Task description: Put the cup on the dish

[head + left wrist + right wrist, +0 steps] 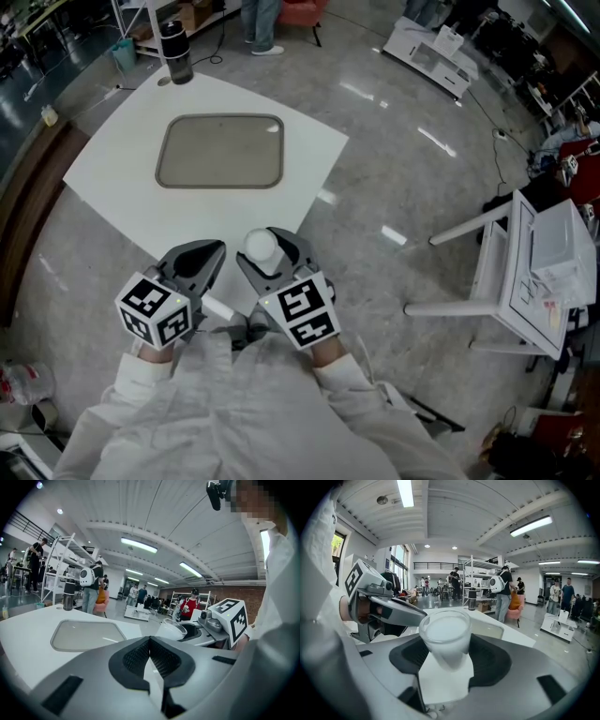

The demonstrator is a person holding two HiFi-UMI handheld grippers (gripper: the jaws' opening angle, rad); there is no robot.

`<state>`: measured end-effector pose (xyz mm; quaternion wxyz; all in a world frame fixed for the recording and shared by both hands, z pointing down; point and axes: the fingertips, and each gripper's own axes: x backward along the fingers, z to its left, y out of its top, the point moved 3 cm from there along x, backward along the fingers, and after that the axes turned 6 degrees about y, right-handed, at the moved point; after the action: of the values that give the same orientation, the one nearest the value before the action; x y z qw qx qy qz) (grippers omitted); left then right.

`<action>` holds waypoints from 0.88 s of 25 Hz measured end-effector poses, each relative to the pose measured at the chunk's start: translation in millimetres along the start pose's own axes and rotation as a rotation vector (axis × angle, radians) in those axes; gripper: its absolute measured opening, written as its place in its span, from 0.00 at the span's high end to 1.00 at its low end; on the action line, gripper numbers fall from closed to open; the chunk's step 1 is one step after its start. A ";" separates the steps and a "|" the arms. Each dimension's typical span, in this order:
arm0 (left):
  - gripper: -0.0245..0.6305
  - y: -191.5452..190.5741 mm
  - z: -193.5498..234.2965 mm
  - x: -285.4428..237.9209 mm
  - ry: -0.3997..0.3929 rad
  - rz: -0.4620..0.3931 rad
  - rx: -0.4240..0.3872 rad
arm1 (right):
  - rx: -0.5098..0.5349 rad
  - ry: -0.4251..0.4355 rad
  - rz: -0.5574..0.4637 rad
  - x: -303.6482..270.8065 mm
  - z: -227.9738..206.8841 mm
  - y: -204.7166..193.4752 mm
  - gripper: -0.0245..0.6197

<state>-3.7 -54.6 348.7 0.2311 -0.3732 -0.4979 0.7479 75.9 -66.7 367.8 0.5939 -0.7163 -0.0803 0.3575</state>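
Observation:
A frosted white cup (261, 246) stands upright between the jaws of my right gripper (269, 261), which is shut on its lower wall above the near corner of the white table (112, 178). From the right gripper view the cup (444, 637) fills the middle, gripped on both sides. The dish (220, 150) is a grey rounded-rectangle tray lying further back on the table, also seen as the dish (86, 634). Just left of the cup, my left gripper (201, 262) is shut with nothing in it; its pads meet at the tip.
A black bottle (175, 52) stands at the table's far corner, beyond the dish. A white cart with a machine (544, 272) is on the floor to the right. Several people and shelving (61, 569) are in the background.

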 end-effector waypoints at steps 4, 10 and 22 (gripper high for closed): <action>0.95 -1.7 -1.2 -3.1 0.014 0.007 0.005 | -0.004 0.018 -0.005 0.4 -1.0 1.4 0.56; 0.95 -5.3 -4.8 -6.7 0.025 0.008 0.006 | 0.010 0.031 0.002 2.2 -2.3 -1.8 0.56; 0.95 -13.0 -4.8 -2.4 0.037 0.016 0.025 | 0.023 0.059 0.021 -4.0 6.0 -6.6 0.56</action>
<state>1.2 -48.3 360.4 0.2388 -0.3882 -0.4812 0.7488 71.4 -62.2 375.2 0.6004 -0.7205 -0.0512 0.3432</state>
